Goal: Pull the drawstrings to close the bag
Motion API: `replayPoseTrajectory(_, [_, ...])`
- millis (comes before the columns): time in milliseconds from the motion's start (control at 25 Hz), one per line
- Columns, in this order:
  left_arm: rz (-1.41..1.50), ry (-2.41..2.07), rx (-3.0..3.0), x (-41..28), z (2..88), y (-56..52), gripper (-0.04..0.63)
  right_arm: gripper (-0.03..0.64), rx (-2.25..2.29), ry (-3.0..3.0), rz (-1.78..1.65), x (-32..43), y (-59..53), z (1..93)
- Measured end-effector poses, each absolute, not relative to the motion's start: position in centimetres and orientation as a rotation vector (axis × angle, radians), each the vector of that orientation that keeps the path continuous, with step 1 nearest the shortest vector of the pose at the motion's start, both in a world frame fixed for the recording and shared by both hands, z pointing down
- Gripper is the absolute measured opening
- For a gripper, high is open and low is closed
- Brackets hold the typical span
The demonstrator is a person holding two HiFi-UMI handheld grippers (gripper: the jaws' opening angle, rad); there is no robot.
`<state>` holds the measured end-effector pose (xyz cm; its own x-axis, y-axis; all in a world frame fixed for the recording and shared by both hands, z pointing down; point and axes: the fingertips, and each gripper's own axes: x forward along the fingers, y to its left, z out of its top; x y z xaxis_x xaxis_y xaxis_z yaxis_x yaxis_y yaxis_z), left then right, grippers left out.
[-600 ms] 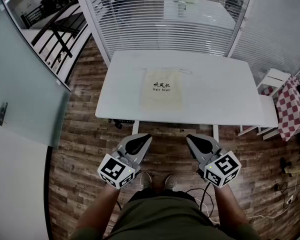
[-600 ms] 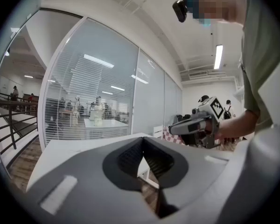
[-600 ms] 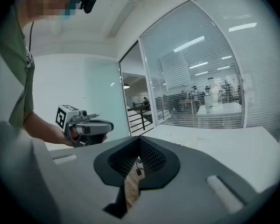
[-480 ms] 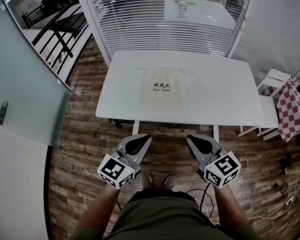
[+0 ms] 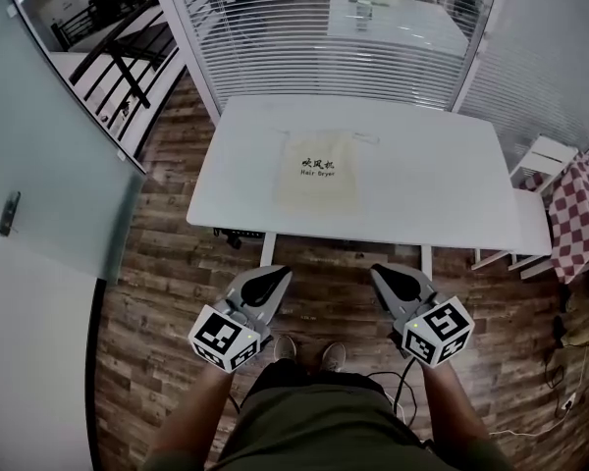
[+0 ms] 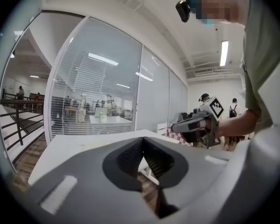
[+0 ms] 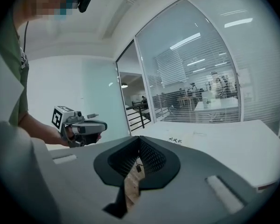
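Observation:
A cream drawstring bag (image 5: 318,171) with dark print lies flat on the white table (image 5: 442,180), its mouth at the far side with thin drawstrings (image 5: 363,139) trailing out to both sides. My left gripper (image 5: 278,274) and right gripper (image 5: 378,272) hang over the wooden floor, well short of the table's near edge. Both are shut with nothing between the jaws. The left gripper (image 6: 142,141) points at the table, with the right gripper (image 6: 196,125) off to its side. In the right gripper view the right gripper (image 7: 139,139) faces the bag's print (image 7: 175,140).
A glass wall with blinds (image 5: 324,27) stands behind the table. A frosted glass door (image 5: 49,175) is at the left. A chair with red checked cloth (image 5: 574,214) sits at the right. Cables (image 5: 398,386) lie on the floor near my feet.
The head view has shifted slightly; both grippers sit a little lower in the picture. Jaws stay shut.

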<state>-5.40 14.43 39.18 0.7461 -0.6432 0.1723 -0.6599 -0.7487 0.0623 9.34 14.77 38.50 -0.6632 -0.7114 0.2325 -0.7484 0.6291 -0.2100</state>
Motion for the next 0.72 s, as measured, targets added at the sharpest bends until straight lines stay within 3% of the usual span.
replayPoseTrajectory(720, [0.225,-1.045,2.768,-6.8,42.2,8.5,0.003,0.011,1.196,-2.677,0.490,8.3,9.1,40.8])
